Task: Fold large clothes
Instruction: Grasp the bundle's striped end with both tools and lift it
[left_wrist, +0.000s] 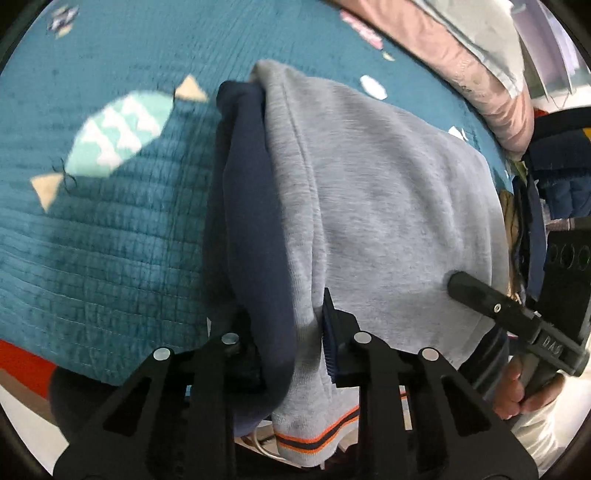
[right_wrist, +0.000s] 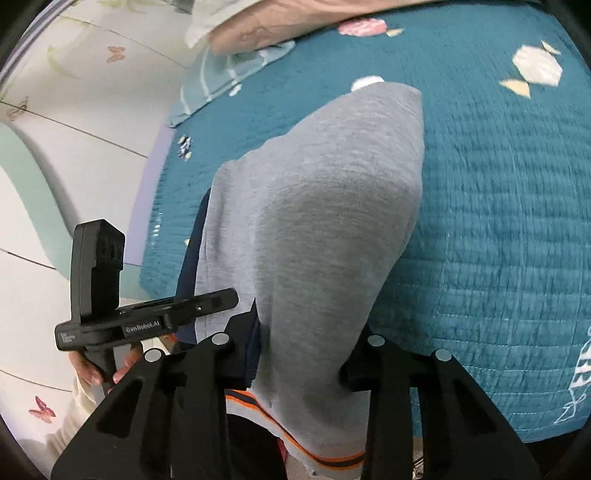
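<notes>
A grey sweatshirt (left_wrist: 388, 206) with a navy sleeve (left_wrist: 251, 206) and an orange-and-navy striped hem (left_wrist: 314, 439) hangs from near the hem, its far end draped on the teal quilt (left_wrist: 110, 258). My left gripper (left_wrist: 286, 328) is shut on the grey and navy layers near the hem. In the right wrist view the same sweatshirt (right_wrist: 317, 221) runs up between the fingers of my right gripper (right_wrist: 299, 358), which is shut on it beside the striped hem (right_wrist: 295, 443). Each view shows the other gripper beside the cloth: the right gripper (left_wrist: 480, 295), the left gripper (right_wrist: 218, 301).
The teal quilt (right_wrist: 498, 221) with fish patches covers the bed. A pink pillow (left_wrist: 480, 74) and a pale blue cloth (right_wrist: 221, 81) lie at the far edge. A pale butterfly-patterned wall (right_wrist: 74, 110) stands by the bed. A hand (left_wrist: 517, 387) holds the right gripper's handle.
</notes>
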